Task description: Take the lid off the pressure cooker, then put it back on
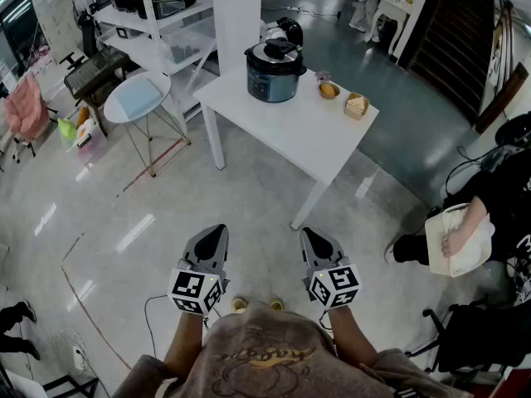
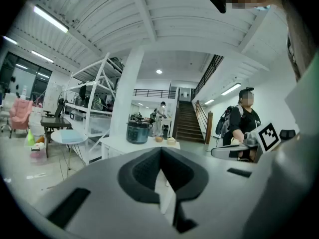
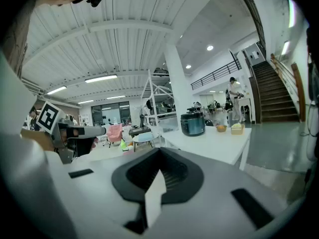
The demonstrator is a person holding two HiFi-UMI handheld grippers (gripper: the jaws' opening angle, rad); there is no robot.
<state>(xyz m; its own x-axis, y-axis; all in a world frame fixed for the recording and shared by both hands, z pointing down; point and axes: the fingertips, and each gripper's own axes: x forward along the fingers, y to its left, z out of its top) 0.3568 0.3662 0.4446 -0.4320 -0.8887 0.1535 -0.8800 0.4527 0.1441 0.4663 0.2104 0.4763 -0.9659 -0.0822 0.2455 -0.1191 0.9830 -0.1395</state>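
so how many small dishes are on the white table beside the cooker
2. A small bowl holding something orange sits just right of the pressure cooker; a tan container sits further right, near the edge of the table. More could hide behind the cooker.

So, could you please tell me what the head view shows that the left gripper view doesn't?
Only the head view: the wearer's brown top, plus the left gripper and right gripper seen from above. Only the left gripper view: the white ribbed ceiling and the left gripper's fingers pressed together, empty. Both: the dark blue round pressure cooker, its black lid on, on the white rectangular table.
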